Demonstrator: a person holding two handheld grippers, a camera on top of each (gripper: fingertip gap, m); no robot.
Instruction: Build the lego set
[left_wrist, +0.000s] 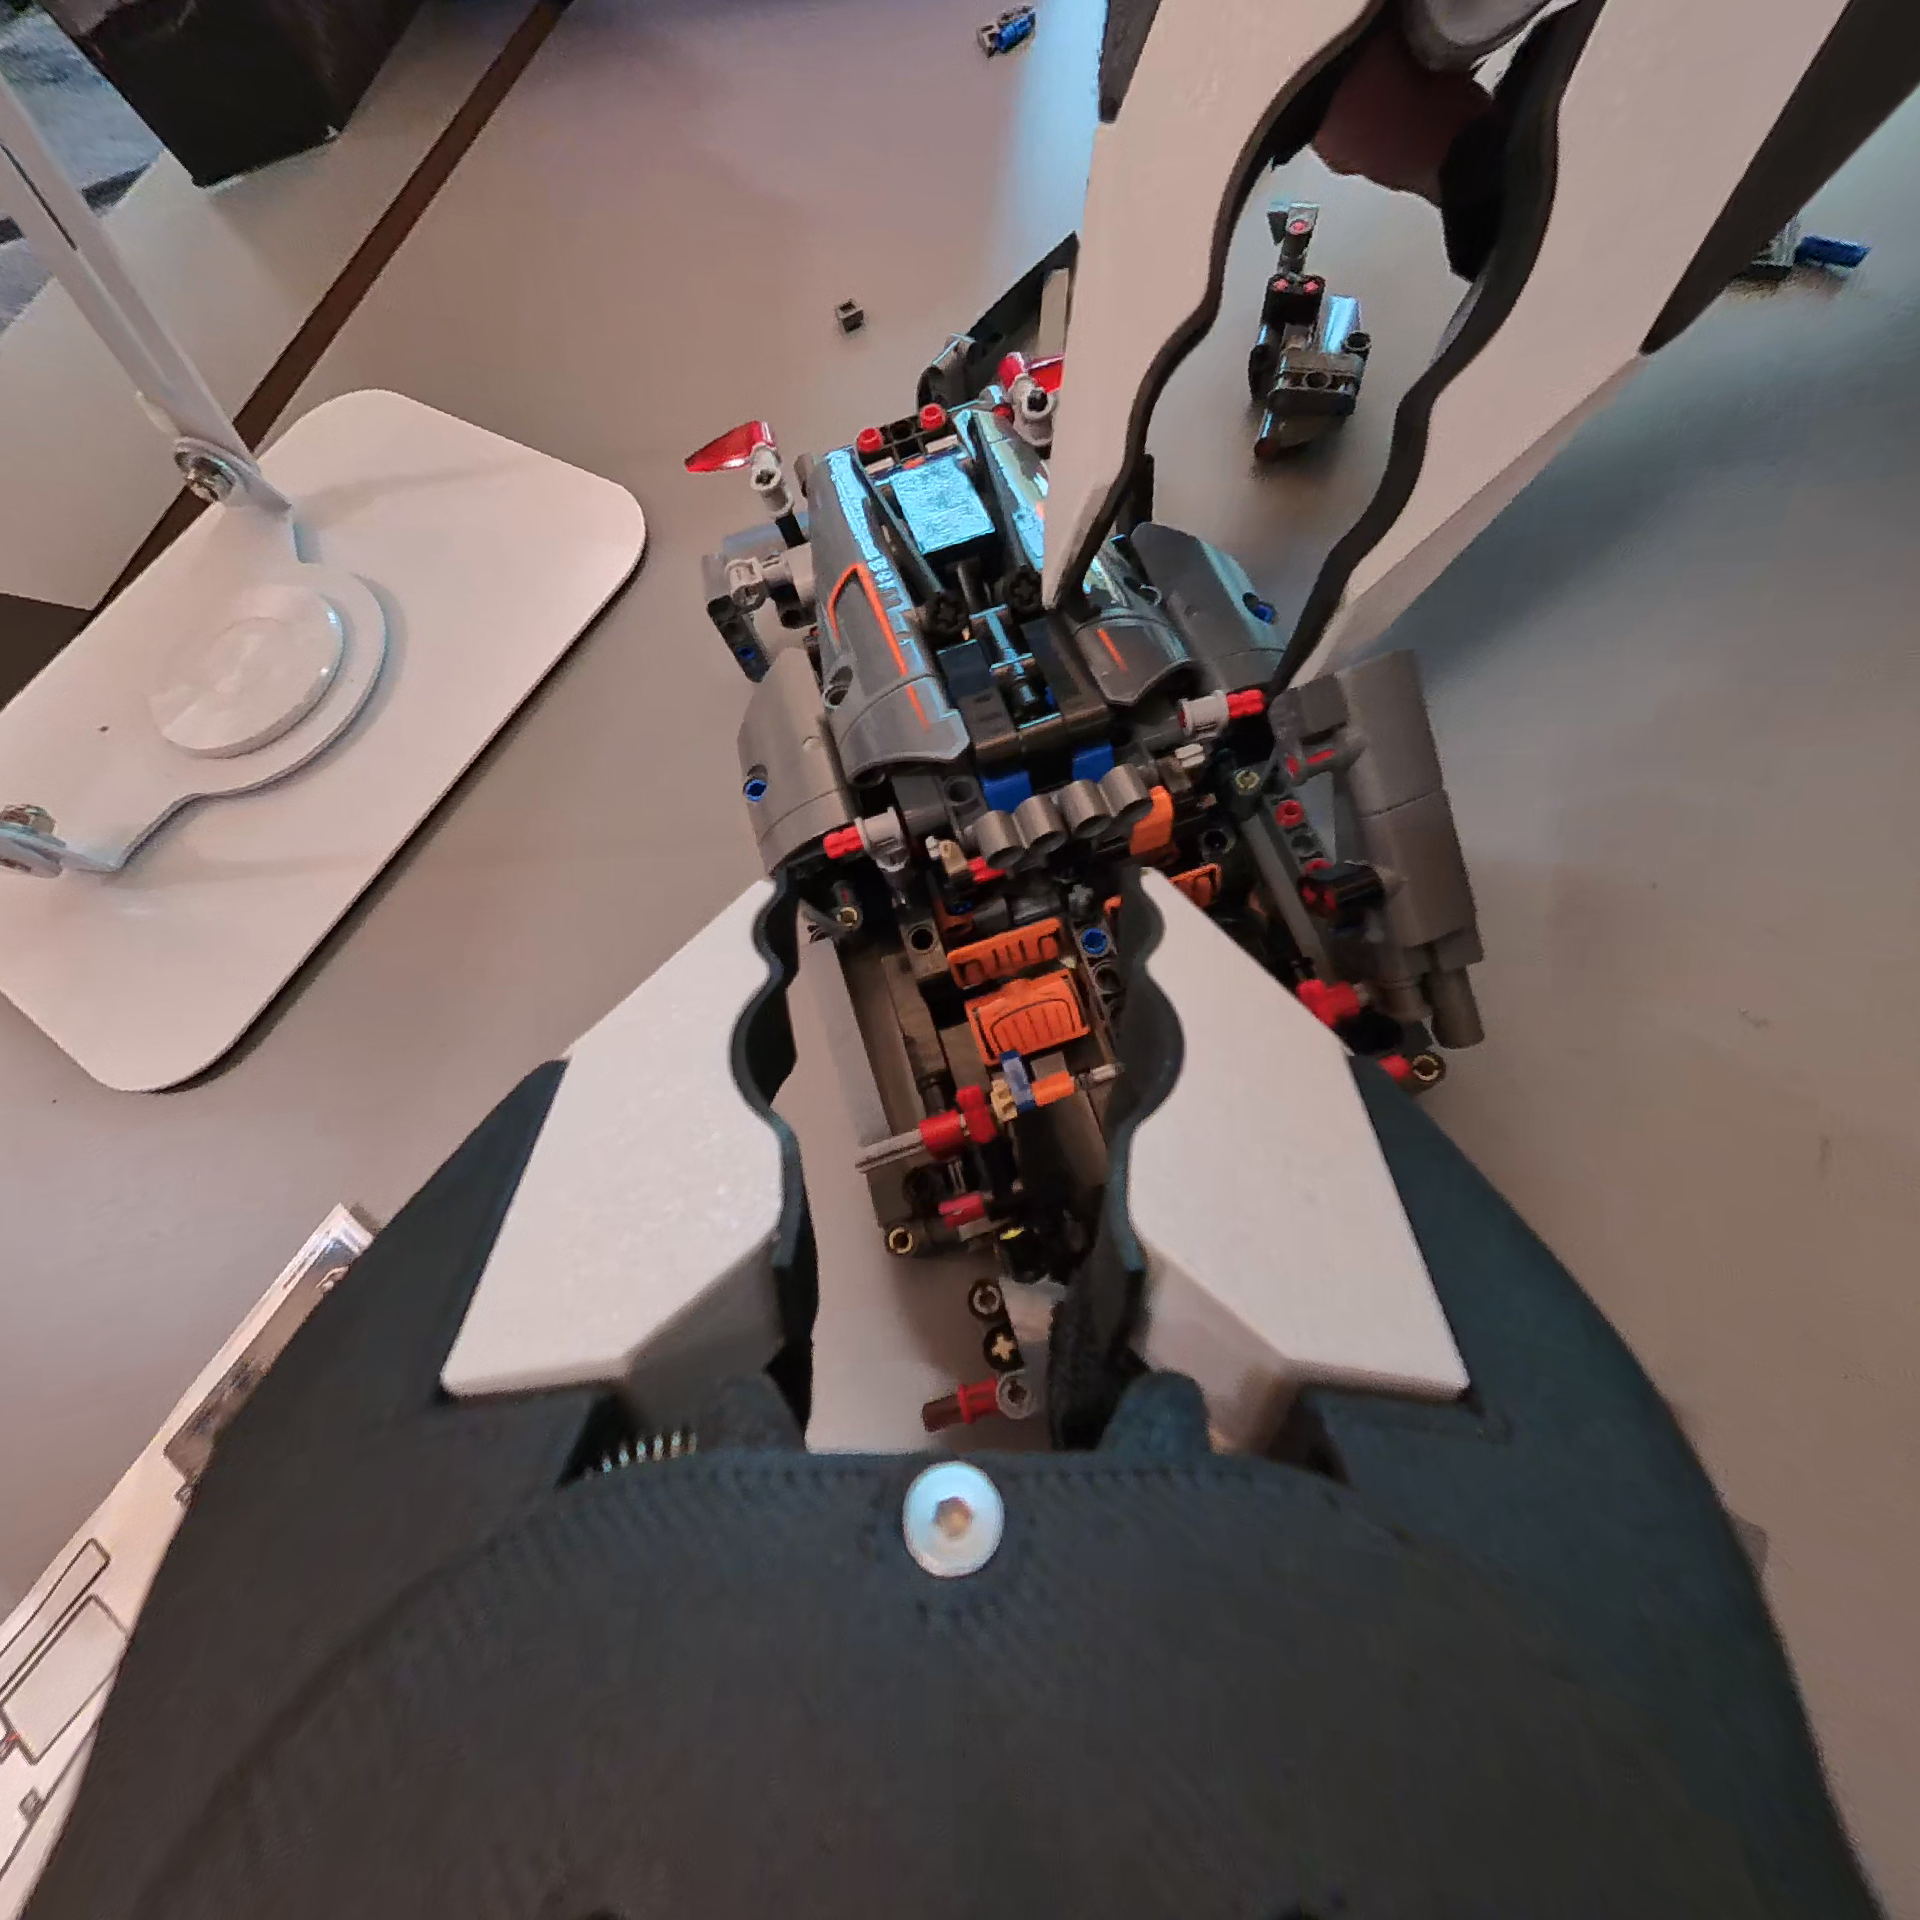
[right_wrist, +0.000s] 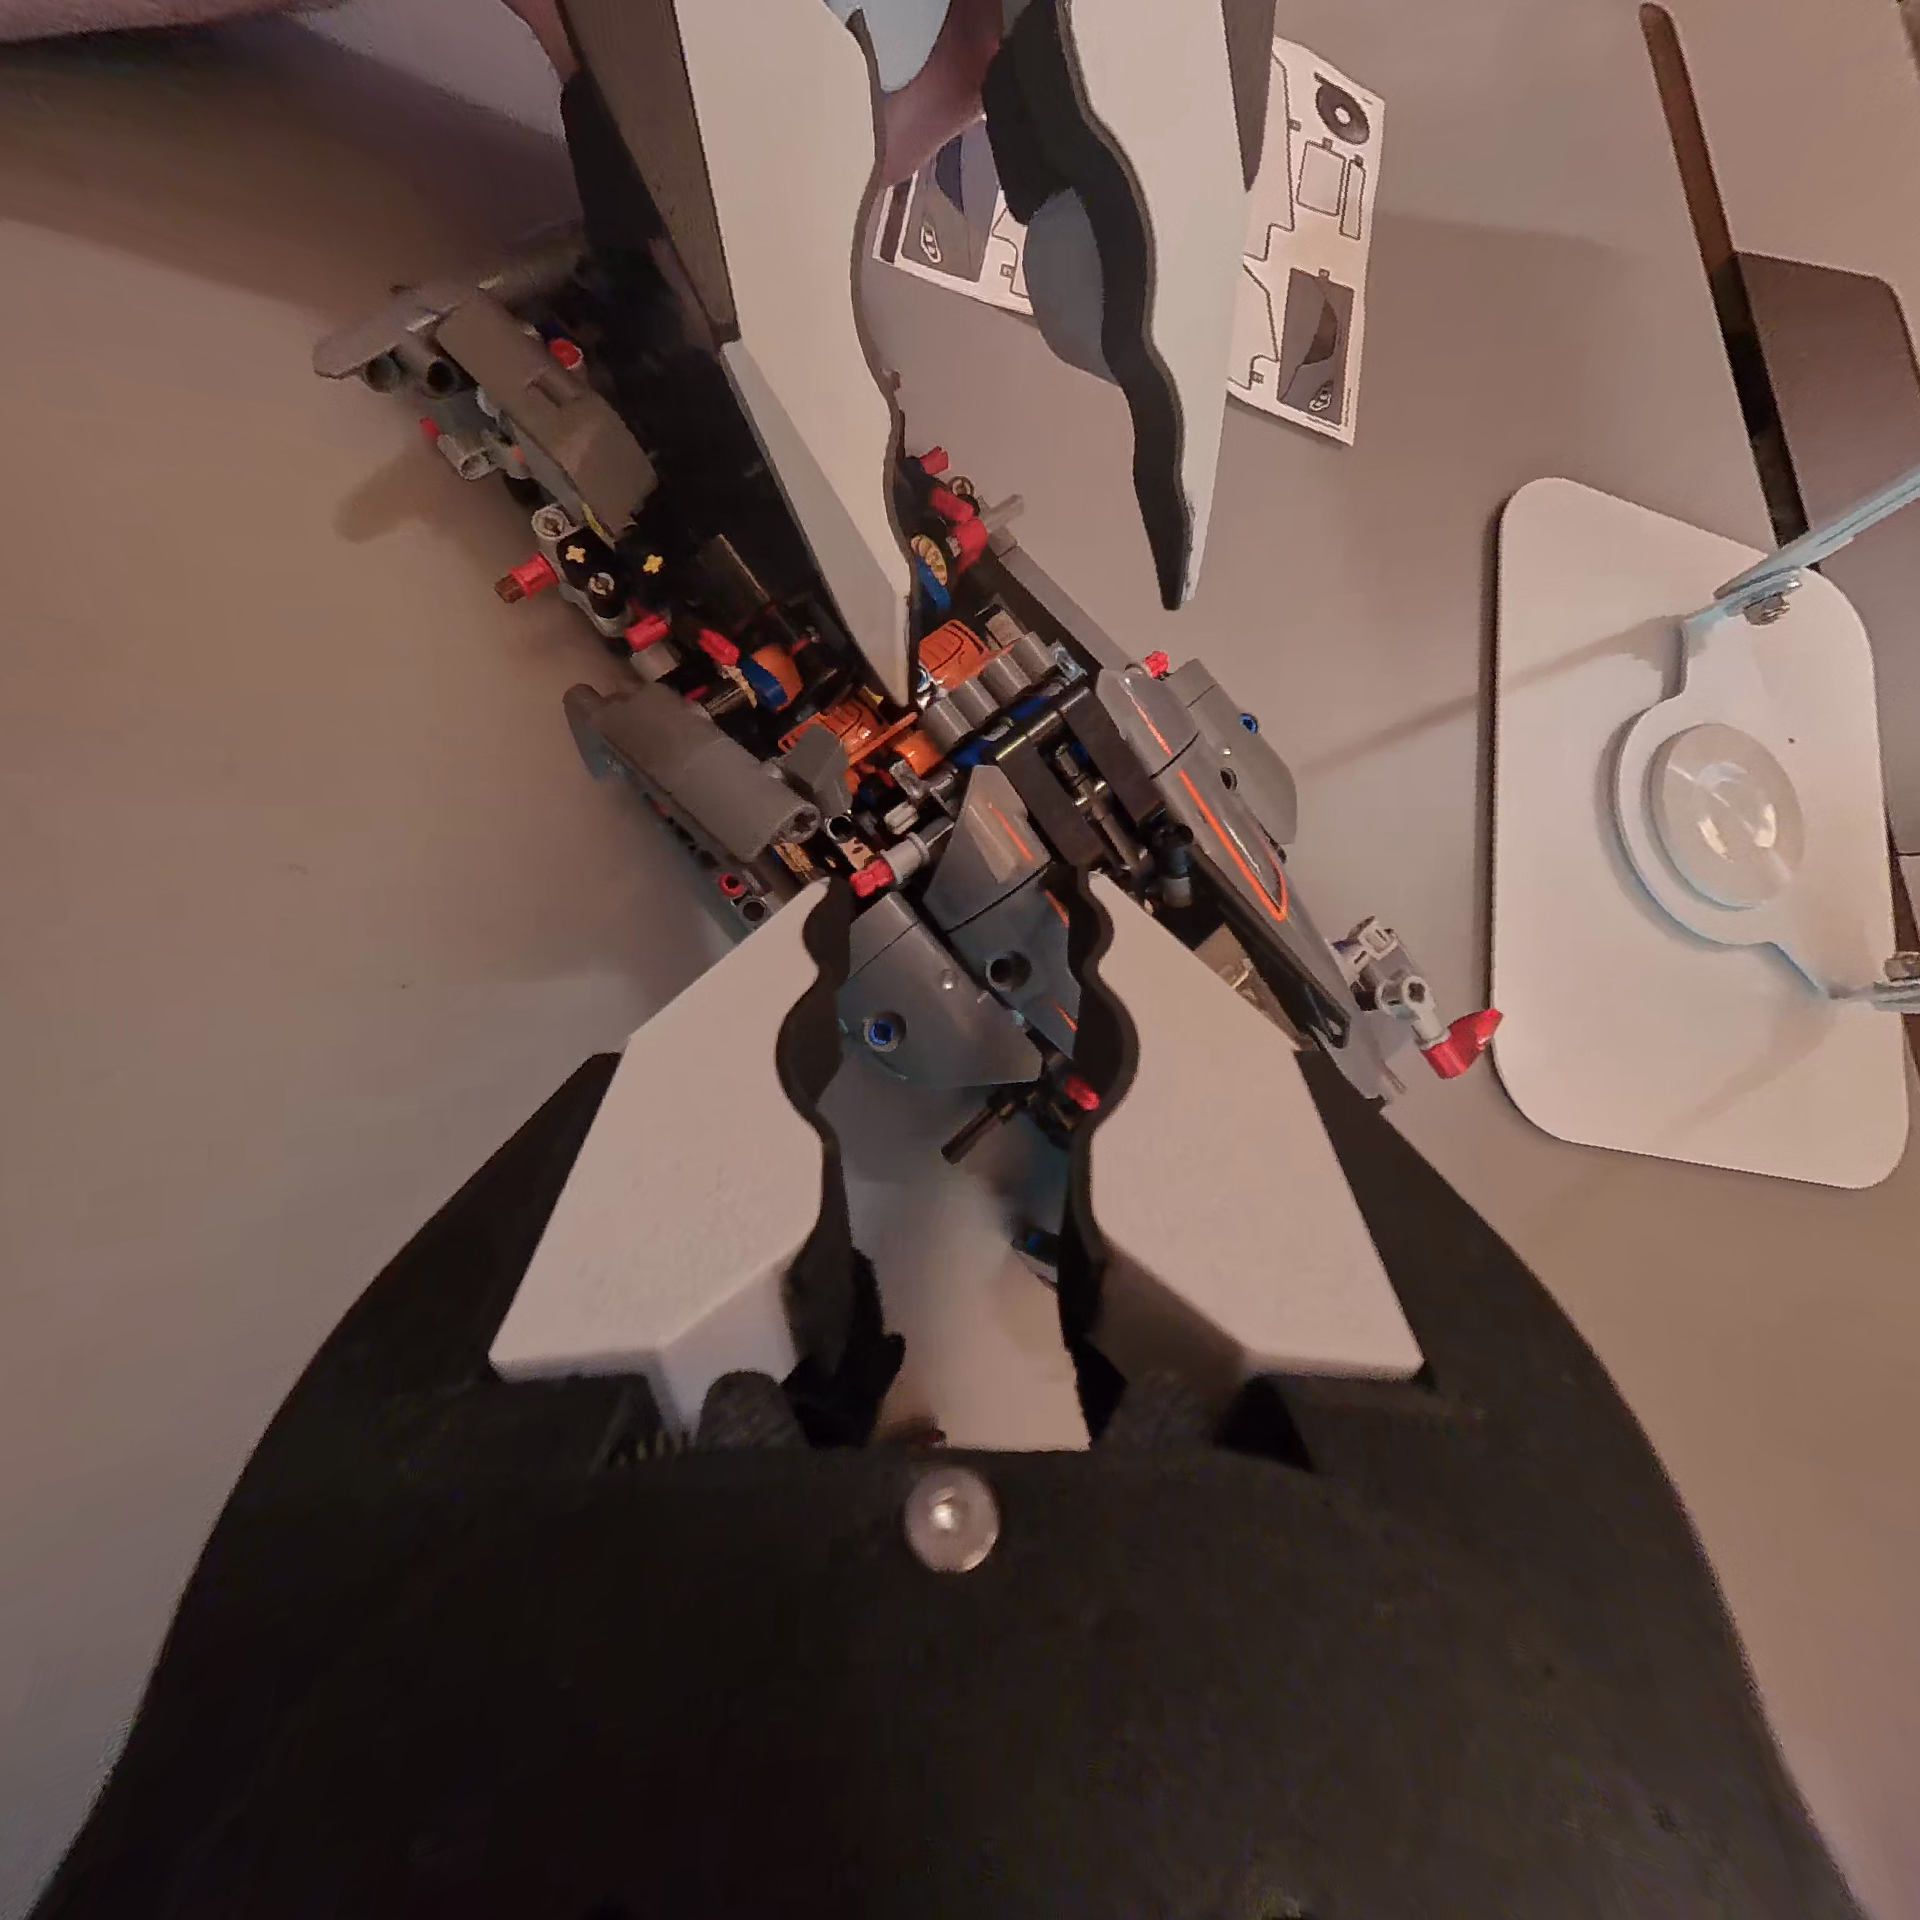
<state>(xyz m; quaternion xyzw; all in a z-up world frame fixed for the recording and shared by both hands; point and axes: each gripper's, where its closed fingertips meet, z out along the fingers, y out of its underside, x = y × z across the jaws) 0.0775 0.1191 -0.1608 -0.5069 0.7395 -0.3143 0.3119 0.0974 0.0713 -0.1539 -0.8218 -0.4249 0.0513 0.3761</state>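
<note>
A grey, black and orange lego car (left_wrist: 1039, 831) lies on the grey table (left_wrist: 1662, 831); it also shows in the right wrist view (right_wrist: 987, 769). My left gripper (left_wrist: 961, 894) is open and straddles the car's near end with the orange seats; its left pad stands off the chassis. From the right wrist view my left gripper (right_wrist: 1039, 634) comes down from the top. My right gripper (right_wrist: 956, 894) is shut on a grey curved body panel (right_wrist: 935, 997) of the car. In the left wrist view my right gripper (left_wrist: 1169, 644) reaches in from the top right.
A white stand base (left_wrist: 312, 727) sits left of the car, seen too in the right wrist view (right_wrist: 1683, 831). A small grey sub-assembly (left_wrist: 1304, 353) and loose small pieces (left_wrist: 850, 315) lie beyond it. A printed sheet (right_wrist: 1309, 239) lies on the table. Spacing between my two grippers at the tips: around 6 centimetres. About 20 centimetres separates my left fingertips from the white stand base (left_wrist: 312, 727). Look for it in the right wrist view (right_wrist: 1640, 777) too.
</note>
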